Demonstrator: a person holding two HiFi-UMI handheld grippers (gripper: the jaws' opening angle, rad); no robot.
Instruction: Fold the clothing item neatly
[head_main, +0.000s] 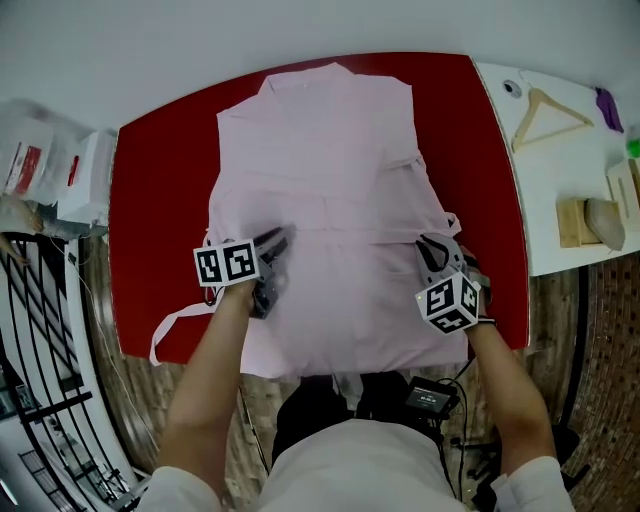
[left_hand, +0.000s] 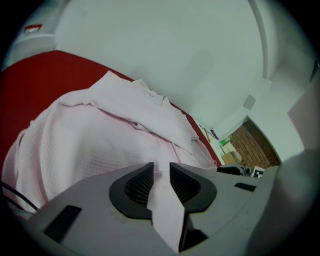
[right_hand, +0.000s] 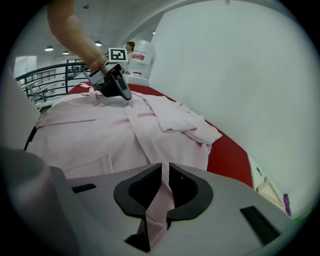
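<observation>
My left tongs (left_hand: 161, 175): nearly closed, pinching a fold of the pink robe (left_hand: 100, 140), low in the middle of the frame.
My right tongs (right_hand: 165, 172): squeezed tight on a thin strip of the robe, also low in the frame.
Near edge: the robe's bottom hangs over the red table (head_main: 160, 200) toward me. A loose belt end (head_main: 180, 315) trails at the lower left.
Middle: the robe lies flat and spread out, filling the center of the frame.
Far end: the collar sits at the top, and the sleeves look tucked in.
Done, I think: laying it flat and tucking in the sleeves.
Left, I think: folding the long body up into a small neat pile, and tidying the belt.
Farthest: a wooden hanger (head_main: 548, 115) lies on a white table (head_main: 545, 190) at the upper right.
</observation>
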